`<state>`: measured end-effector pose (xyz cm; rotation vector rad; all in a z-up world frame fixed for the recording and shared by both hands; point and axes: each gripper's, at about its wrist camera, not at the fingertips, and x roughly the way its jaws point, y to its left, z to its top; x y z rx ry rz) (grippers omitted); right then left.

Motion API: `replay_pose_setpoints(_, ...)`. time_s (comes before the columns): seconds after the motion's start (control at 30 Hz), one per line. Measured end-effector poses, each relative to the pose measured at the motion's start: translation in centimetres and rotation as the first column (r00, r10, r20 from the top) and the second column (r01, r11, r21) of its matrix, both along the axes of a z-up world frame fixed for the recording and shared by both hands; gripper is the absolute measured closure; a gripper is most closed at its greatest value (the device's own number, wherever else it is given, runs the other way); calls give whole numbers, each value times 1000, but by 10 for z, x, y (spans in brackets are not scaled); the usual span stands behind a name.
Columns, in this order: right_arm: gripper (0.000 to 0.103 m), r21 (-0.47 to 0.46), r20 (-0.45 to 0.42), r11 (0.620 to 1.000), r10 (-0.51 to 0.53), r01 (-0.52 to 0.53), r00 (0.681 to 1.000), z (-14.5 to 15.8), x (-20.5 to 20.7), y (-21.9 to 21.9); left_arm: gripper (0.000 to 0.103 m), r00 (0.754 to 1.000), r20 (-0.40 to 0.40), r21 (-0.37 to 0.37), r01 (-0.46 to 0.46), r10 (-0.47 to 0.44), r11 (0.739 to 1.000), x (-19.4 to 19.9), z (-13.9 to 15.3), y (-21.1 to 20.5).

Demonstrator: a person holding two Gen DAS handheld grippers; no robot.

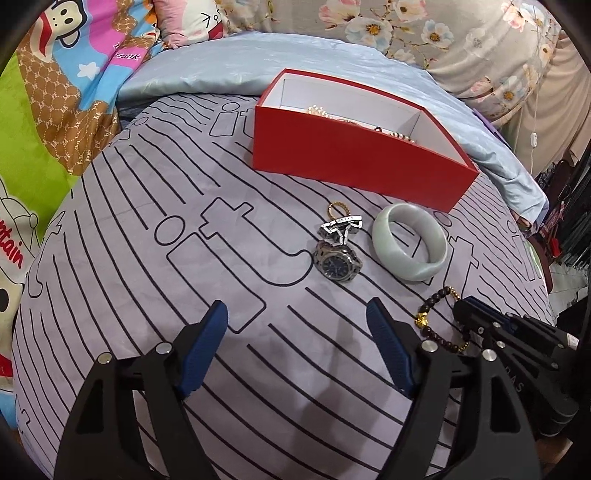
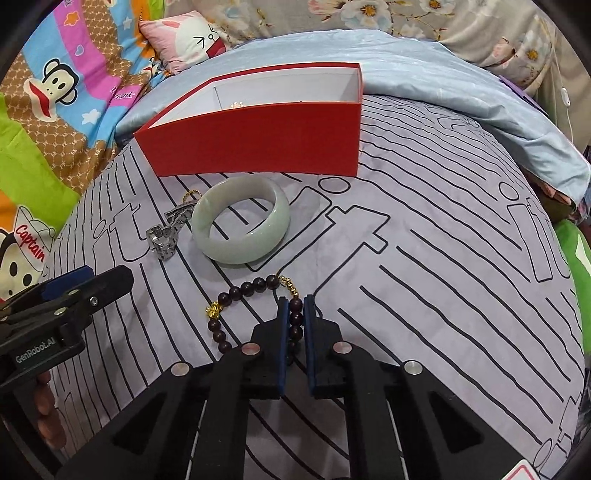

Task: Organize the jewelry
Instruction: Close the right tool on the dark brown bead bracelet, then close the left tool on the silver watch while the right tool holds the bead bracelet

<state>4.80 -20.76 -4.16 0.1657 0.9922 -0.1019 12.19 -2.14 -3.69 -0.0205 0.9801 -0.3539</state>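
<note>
Dark bead bracelet [image 2: 255,306] is seen at lower centre of the right wrist view, lying on the striped bed cover [image 2: 424,280]. One side of its loop is pinched between the blue pads of the right claw [image 2: 295,306], which is closed on the beads; gold beads and a gold charm are noted along the strand. In the left wrist view the same bracelet [image 1: 439,317] lies at lower right, with the right claw [image 1: 466,309] just beside it.

Pale green bangle [image 2: 241,218] is found just above the bracelet, flat on the cover, apart from it. To the bangle's left a silver watch [image 2: 166,236] is seen, with a small gold ring [image 2: 190,194] near its upper end. In the left wrist view the watch [image 1: 338,254] lies face up at centre, its clasp unfolded, the ring [image 1: 338,209] just above, the bangle [image 1: 409,242] to the right.

Red box [image 2: 258,136] stands open beyond the bangle, white inside; a little gold jewelry [image 1: 319,110] is glimpsed within, details too small to tell.

Left claw [image 1: 297,314] is held open above bare cover at lower centre, nothing between its pads. It [image 2: 79,280] is seen at the left edge of the right wrist view, with a person's fingers [image 2: 46,406] below it.

Cartoon-print bedding [image 2: 62,92] and a floral fabric [image 1: 424,33] are noted behind.
</note>
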Motion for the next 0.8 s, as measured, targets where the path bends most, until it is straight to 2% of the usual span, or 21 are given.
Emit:
replay_pose_setpoints(0.33,96,20,20,999,-27,27,999,14,-12,-8,28,1000,2,8,13,-13,1000,4,-2,-13)
replay_pose_setpoints(0.8,96,31,1,999,-35,35,999,13,-31,-13,28,1000,1,33,29,-29,999,6,-5,-23)
